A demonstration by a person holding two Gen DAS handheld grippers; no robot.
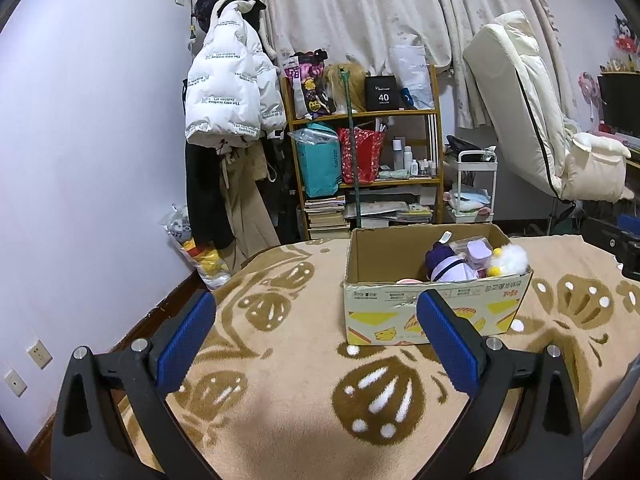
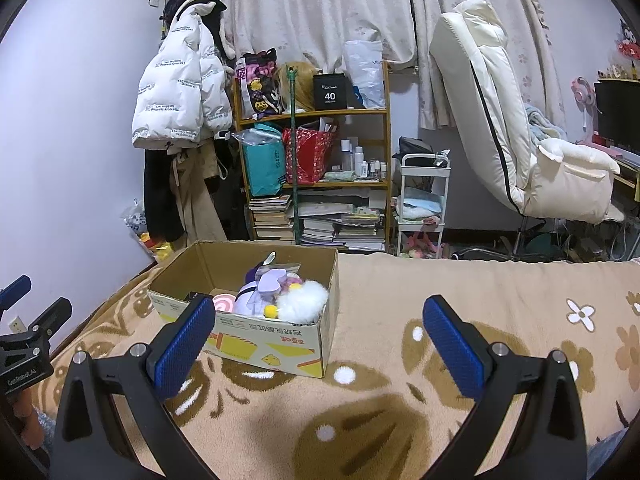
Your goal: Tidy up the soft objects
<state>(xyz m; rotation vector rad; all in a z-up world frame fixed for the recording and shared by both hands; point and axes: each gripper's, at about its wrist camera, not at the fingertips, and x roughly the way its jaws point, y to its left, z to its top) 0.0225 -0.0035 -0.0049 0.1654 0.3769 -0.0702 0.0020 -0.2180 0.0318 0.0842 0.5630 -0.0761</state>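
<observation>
Plush toys [image 2: 276, 294] already filling brown cardboard box [image 1: 436, 312] at 12 o'clock; left gripper [image 1: 316, 332] and right gripper [image 2: 318, 334] hovering released, empty, nothing visibly remaining on beige patterned blanket [image 2: 400, 420].

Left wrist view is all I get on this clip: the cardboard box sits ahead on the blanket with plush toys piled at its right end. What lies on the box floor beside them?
Observer: In the right wrist view, a pink swirl-patterned item lies next to the toys inside the cardboard box.
Operator: Is the right gripper holding anything?
Observer: No. The right gripper is open and empty above the blanket.
Operator: Anything right of the box there?
Observer: Only bare blanket; the left gripper shows at that view's left edge.
</observation>
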